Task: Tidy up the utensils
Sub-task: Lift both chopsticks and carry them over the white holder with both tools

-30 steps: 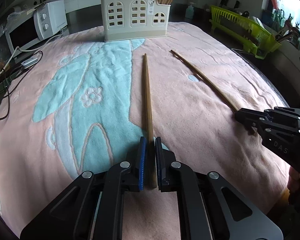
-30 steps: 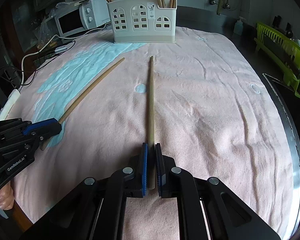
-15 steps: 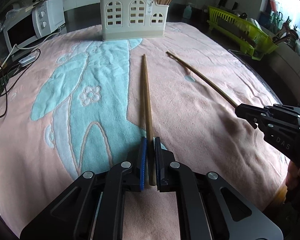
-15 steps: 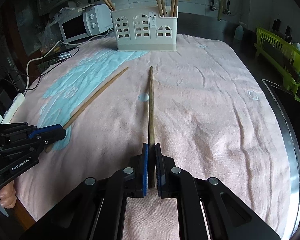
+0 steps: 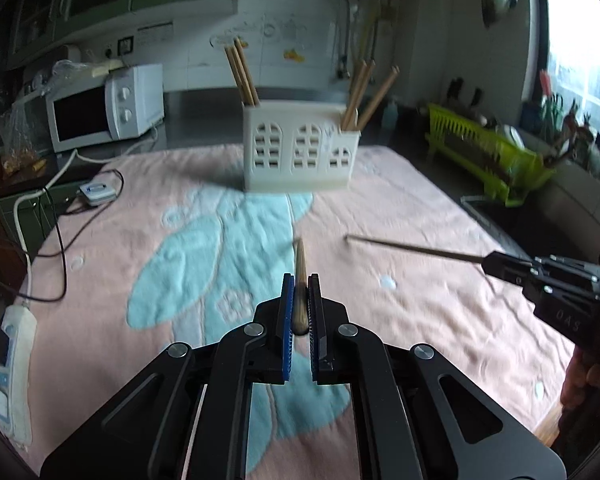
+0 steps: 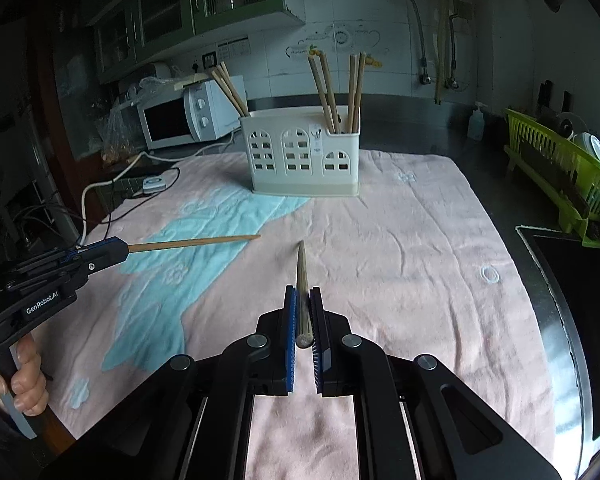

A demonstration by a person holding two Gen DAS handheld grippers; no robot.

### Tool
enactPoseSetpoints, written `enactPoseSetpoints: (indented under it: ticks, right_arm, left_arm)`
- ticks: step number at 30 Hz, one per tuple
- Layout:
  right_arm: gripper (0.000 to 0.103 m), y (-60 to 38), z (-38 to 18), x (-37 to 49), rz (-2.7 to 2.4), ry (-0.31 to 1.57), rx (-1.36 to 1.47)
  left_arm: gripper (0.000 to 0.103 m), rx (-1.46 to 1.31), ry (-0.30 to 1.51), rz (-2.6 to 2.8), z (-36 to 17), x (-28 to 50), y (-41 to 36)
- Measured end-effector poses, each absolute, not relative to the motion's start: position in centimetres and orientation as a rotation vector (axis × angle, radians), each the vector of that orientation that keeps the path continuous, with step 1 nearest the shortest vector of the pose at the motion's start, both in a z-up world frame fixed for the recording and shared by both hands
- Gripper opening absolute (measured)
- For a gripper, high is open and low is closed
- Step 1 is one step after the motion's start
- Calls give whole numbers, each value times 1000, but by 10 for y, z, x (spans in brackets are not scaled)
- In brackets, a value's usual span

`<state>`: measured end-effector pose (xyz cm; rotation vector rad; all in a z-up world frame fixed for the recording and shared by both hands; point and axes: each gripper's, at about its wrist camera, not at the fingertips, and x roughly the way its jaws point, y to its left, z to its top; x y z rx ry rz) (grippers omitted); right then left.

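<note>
My left gripper [image 5: 299, 286] is shut on a wooden chopstick [image 5: 299, 280] and holds it lifted off the towel, pointing at the white utensil holder [image 5: 300, 158]. My right gripper [image 6: 303, 300] is shut on a second chopstick [image 6: 301, 280], also lifted and pointing forward. Each gripper shows in the other's view: the right one [image 5: 500, 268] with its chopstick [image 5: 412, 249], the left one [image 6: 112, 250] with its chopstick [image 6: 196, 243]. The holder [image 6: 304, 160] has several chopsticks standing in its left and right compartments.
A pink and teal towel [image 6: 400, 248] covers the table. A white microwave [image 5: 104, 108] and cables stand at the left. A green dish rack [image 6: 560, 184] sits at the right, beside a dark sink edge [image 6: 556, 280].
Both grippers have lifted their chopsticks off the towel and tilted up. The chopsticks now hover level, and the holder and back wall have come into fuller view.
</note>
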<state>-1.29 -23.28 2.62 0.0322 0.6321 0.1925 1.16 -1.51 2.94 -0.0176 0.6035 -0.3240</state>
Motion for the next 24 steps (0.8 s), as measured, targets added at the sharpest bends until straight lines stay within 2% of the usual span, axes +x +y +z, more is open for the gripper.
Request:
enactPoseSetpoints:
  ticks: [6, 16, 24]
  right_arm:
    - [7, -226, 43, 4, 210, 562, 31]
    - [7, -219, 61, 31, 213, 534, -2]
    - [7, -219, 84, 48, 238, 540, -52]
  left_arm:
    - [5, -58, 580, -313, 41, 32, -5]
    - [5, -115, 578, -324, 42, 56, 7]
    - [5, -147, 531, -316, 68, 67, 14]
